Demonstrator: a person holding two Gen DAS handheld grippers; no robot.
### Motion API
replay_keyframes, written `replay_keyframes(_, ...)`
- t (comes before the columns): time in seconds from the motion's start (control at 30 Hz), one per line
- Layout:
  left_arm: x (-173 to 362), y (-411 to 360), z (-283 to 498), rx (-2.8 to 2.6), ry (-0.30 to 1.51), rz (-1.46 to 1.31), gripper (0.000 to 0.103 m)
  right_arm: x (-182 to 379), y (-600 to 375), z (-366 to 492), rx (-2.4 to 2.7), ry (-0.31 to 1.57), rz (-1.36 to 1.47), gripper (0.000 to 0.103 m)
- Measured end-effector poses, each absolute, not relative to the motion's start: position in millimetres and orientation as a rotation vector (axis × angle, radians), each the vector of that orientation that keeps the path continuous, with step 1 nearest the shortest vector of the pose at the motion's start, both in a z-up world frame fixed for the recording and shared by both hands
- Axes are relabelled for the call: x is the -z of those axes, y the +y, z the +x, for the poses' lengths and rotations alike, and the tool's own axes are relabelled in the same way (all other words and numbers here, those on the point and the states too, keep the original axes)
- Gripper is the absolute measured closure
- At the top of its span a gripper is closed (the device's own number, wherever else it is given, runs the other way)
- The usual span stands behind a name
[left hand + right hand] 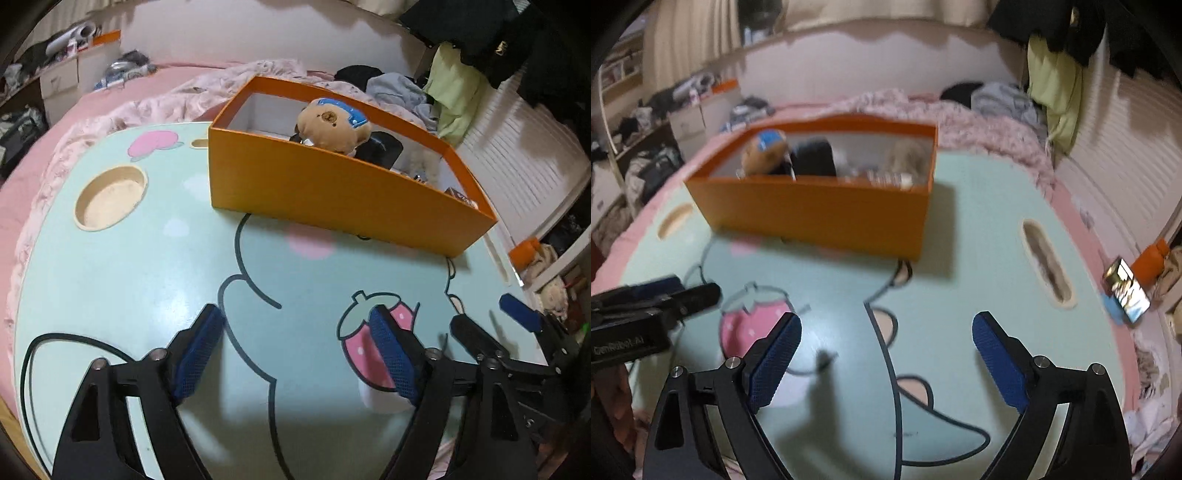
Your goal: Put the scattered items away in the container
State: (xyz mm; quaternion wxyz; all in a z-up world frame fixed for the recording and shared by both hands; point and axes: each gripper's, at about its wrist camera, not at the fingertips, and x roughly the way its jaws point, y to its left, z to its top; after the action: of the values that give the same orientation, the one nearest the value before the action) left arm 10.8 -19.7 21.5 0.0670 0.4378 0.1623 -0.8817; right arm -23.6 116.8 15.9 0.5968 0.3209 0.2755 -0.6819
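Observation:
An orange box (325,188) stands at the far side of the mint cartoon-print table (129,266). Inside it I see a brown plush bear with a blue cap (334,123), a black item (384,149) and other small things. The box (820,210) and the bear (762,155) also show in the right wrist view, blurred. My left gripper (297,319) is open and empty above the table, in front of the box. My right gripper (886,325) is open and empty over the table's middle. The right gripper's fingers (517,314) show at the left view's right edge.
The table has a round cup recess (110,199) at its left and a slot (1047,262) at its right. It sits on a pink bed with a fluffy blanket (979,122). A lit phone (1128,295) and an orange bottle (1150,262) lie off the right side. Clothes hang at the back right.

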Motion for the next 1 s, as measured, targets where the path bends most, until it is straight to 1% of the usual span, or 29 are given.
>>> replay_keyframes(0.03,-21.4,-17.2,11.4,2.654,0.466,1.315,0.013,-9.8,114.1,-26.9,1.574,0.648,0.781,0.009)
replay_keyframes(0.07,-20.5,-14.6,11.5,2.658,0.444,1.313,0.010,-5.4,112.3,-28.9,1.578,0.654,0.791,0.002)
replay_keyframes(0.1,-19.2,-10.8,11.1,2.673,0.409,1.312,0.000,-2.7,111.4,-29.7,1.580,0.663,0.799,0.000)
replay_keyframes(0.23,-12.7,6.0,2.9,2.593,0.186,1.361,0.000,-1.7,110.6,-33.2,1.600,0.656,0.776,0.000)
replay_keyframes(1.0,-13.4,5.8,4.3,2.607,0.177,1.355,0.000,-0.6,111.3,-33.5,1.601,0.654,0.763,0.000)
